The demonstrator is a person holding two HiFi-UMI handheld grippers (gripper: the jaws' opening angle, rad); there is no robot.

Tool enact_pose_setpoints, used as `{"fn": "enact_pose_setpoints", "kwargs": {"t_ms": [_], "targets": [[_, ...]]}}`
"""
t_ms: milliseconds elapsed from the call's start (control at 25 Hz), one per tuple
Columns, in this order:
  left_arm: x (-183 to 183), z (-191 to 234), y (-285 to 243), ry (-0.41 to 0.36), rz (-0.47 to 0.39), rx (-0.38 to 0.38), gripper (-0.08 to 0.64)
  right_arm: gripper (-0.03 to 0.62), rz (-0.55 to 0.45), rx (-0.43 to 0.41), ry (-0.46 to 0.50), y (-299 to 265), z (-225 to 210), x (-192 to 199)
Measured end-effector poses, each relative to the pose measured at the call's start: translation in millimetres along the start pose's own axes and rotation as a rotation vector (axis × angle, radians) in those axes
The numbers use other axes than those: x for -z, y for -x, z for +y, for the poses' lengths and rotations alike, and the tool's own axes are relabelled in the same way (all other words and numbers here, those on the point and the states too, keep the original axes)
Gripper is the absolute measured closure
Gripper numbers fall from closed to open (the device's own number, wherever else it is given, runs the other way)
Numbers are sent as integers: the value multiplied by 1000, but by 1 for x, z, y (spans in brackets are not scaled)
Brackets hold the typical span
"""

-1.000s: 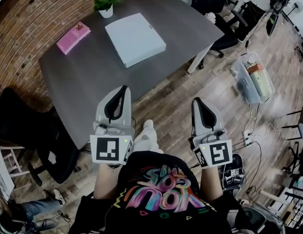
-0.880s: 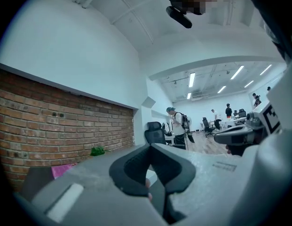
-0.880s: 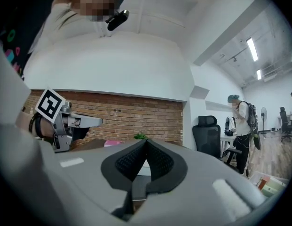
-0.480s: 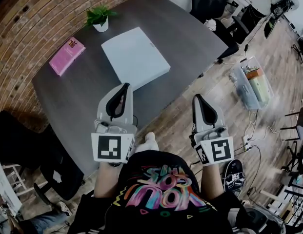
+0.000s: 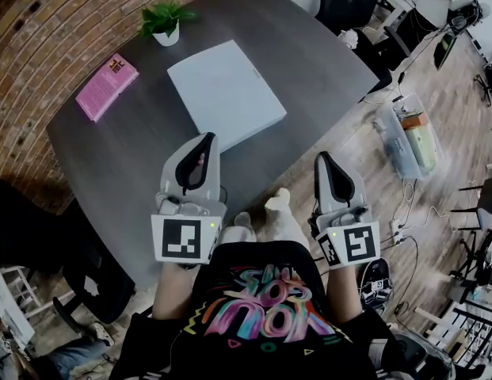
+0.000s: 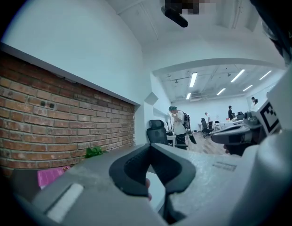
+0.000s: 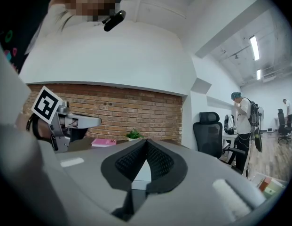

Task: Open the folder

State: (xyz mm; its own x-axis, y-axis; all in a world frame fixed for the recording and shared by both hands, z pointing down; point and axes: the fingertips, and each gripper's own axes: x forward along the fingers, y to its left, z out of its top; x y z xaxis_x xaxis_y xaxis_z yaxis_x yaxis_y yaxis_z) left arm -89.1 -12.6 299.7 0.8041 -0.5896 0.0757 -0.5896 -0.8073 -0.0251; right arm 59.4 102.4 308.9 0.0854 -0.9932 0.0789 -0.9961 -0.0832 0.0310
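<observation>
Both grippers are pointing level toward the dark table (image 5: pixel 127 157), and both are clenched with nothing between the jaws. The left gripper (image 5: pixel 209 136) is hanging over the table's near part, its tip showing just beside the near corner of the white folder (image 5: pixel 226 92). The right gripper (image 5: pixel 321 156) is hovering off the table's right edge, above the wooden floor (image 5: pixel 364 157). The folder is lying flat and closed mid-table. A pink book (image 5: pixel 108 85) is sitting to its left, and a small potted plant (image 5: pixel 163 22) is standing at the far edge.
</observation>
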Motion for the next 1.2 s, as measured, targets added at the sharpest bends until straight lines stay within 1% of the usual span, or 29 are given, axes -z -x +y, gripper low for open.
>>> {"fn": "enact_pose_setpoints", "kwargs": {"t_ms": [160, 320, 640, 800, 1040, 1200], "targets": [[3, 9, -12, -16, 4, -29, 560, 592, 3, -28, -4, -20, -6, 6], [2, 21, -31, -32, 0, -77, 560, 592, 1, -76, -11, -51, -17, 9], [-5, 50, -93, -38, 21, -216, 560, 592, 14, -234, 2, -143, -51, 0], [-10, 58, -119, -29, 36, -325, 560, 592, 4, -350, 9, -190, -71, -9], [-12, 66, -150, -27, 61, -485, 559, 592, -4, -518, 18, -248, -93, -14], [-9, 66, -160, -24, 84, -567, 560, 592, -3, -615, 31, -274, -99, -14]]}}
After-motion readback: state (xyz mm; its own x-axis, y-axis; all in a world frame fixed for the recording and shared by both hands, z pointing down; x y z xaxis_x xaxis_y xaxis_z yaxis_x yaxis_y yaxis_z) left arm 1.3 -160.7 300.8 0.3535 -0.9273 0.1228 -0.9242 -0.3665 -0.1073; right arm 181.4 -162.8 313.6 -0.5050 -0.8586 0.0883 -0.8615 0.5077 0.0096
